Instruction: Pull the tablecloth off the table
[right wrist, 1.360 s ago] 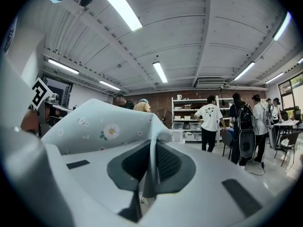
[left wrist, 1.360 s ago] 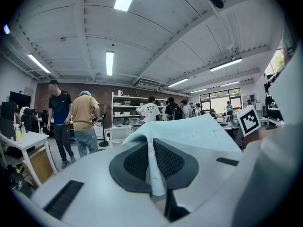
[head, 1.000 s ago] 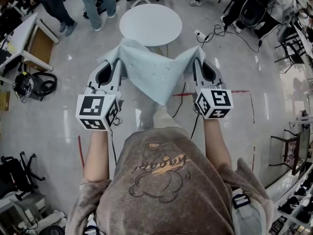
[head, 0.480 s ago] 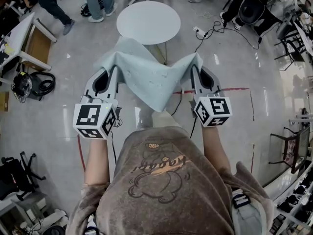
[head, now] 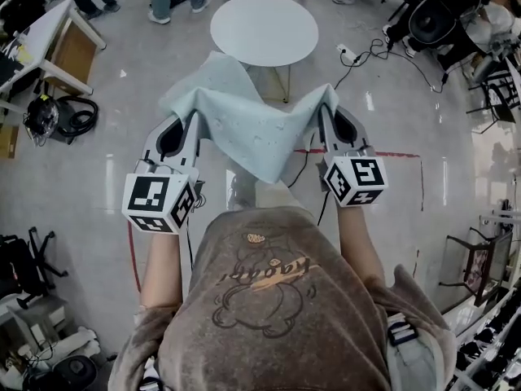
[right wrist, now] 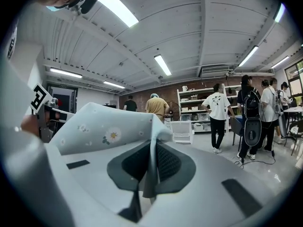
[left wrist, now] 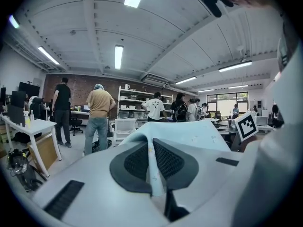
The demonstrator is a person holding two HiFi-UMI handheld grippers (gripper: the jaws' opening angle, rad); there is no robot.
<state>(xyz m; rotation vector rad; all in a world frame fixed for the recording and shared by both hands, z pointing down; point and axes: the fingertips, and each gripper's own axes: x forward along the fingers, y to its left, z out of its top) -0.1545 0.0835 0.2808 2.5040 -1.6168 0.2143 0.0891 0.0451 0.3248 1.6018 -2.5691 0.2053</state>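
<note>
Both clamped on tablecloth [head: 244, 125]: left tool [head: 192, 116], right tool [head: 324, 109] | long axis left-right between them, middle sagging

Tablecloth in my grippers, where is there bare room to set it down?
The round white table has a bare top. Open floor lies between the left gripper and the black gear beside the desk. Crowded: cables right of the table, people's feet beyond it.
</note>
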